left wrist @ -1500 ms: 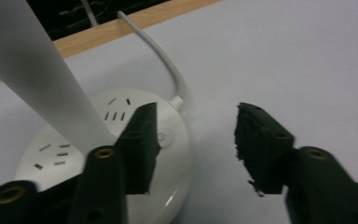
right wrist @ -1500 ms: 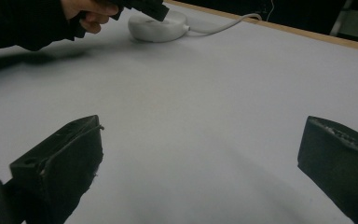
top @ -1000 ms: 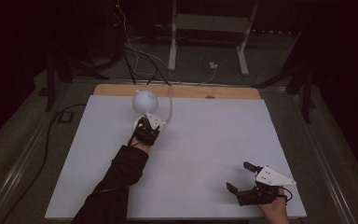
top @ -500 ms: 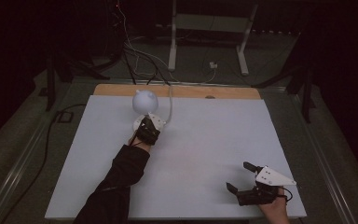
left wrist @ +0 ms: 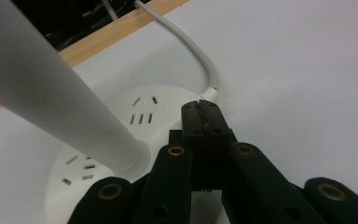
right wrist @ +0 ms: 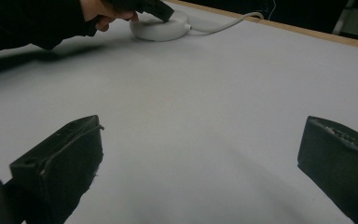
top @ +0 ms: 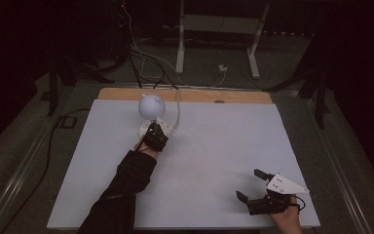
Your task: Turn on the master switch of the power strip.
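High view: a small white lamp [top: 152, 105] with a round head is seen near the far edge of the white table [top: 214, 161]. The left gripper [top: 154, 136] is pressed down on the lamp's round base [left wrist: 121, 140], with its jaws shut together and nothing between them. A button is probably being pushed, but no light can be seen yet. The right gripper [top: 253, 187] is kept well apart, low by the near edge, with its jaws wide apart and empty. A white cord [left wrist: 193, 51] is run off the base toward the back. Nothing is found in the way.

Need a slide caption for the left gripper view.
Left claw, shut, over a white lamp base beside its stem; cord runs off the white table.
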A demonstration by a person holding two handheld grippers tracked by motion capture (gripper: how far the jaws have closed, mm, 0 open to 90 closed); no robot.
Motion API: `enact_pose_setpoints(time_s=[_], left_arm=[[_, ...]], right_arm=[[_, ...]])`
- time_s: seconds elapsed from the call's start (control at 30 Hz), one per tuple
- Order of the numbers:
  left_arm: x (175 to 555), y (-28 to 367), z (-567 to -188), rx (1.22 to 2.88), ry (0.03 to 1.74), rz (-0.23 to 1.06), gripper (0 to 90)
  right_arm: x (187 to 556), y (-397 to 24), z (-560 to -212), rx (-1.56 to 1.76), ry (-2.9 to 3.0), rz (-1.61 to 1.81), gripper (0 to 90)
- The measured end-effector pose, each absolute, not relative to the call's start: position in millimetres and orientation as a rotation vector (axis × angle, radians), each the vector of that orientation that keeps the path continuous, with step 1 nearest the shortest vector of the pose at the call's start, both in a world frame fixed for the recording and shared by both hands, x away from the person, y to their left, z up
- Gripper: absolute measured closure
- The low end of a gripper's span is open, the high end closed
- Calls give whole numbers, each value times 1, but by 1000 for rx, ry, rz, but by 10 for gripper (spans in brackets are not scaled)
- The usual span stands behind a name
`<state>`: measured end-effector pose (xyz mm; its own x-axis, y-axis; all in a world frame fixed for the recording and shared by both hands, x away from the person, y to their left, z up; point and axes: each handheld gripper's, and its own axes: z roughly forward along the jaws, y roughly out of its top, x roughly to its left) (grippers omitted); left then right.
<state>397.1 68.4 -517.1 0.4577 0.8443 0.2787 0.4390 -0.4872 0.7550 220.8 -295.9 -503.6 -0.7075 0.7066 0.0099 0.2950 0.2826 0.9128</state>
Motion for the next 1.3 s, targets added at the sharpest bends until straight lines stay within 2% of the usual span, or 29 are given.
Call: enact_pose_setpoints(time_s=[0.5, 0.87, 0.93, 1.3], left_arm=[[403, 68, -514, 2213, 1006, 849, 900], [401, 70, -513, 2168, 1006, 871, 900], [402, 71, -511, 2152, 1018, 826, 900], [391, 67, -497, 2142, 994, 755, 900]], right_arm=[[220, -295, -503, 896, 2162, 1405, 0], [220, -295, -503, 896, 2162, 1407, 0], [220, -296, -503, 900, 2158, 1407, 0], [220, -297, -502, 902, 2151, 1409, 0]])
